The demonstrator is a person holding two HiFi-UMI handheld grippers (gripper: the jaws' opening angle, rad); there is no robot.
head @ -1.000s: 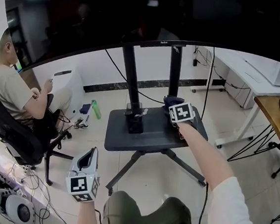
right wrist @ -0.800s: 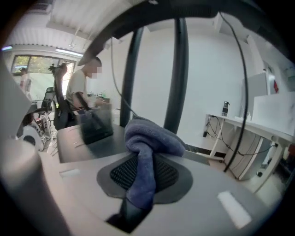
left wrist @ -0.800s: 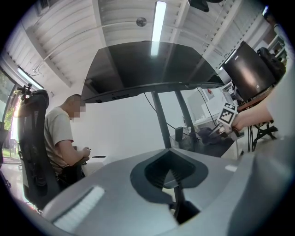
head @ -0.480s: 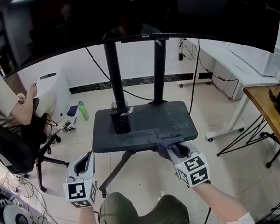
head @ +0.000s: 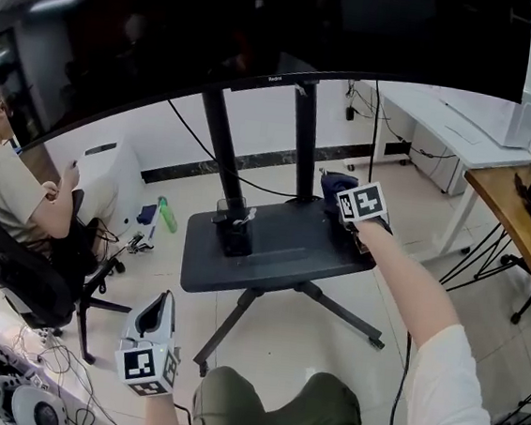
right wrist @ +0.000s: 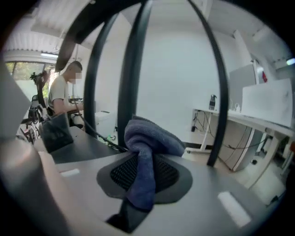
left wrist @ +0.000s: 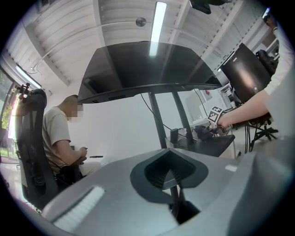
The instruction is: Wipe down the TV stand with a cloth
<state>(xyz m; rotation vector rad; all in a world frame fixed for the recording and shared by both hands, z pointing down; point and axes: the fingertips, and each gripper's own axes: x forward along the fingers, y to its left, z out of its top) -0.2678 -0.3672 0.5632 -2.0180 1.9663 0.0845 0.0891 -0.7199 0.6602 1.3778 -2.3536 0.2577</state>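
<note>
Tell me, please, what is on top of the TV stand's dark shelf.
On the shelf a small black box sits by the left post. The right gripper holds a blue cloth at the back right corner; the surface beneath them is covered.

The person wears a white short sleeve (head: 459, 388) on the right arm and olive-green trousers (head: 264, 409). The left gripper (head: 155, 308) and the right gripper (head: 340, 190) are pale grey moulded shells. Each bears a white marker cube printed with black squares, one (head: 143, 369) on the left and one (head: 365, 202) on the right. In the gripper views each shell has a dark teardrop-shaped recess lined with black ribbed pads (left wrist: 161, 173), and small whitish rectangular patches (right wrist: 233, 207) on its grey surface.
</note>
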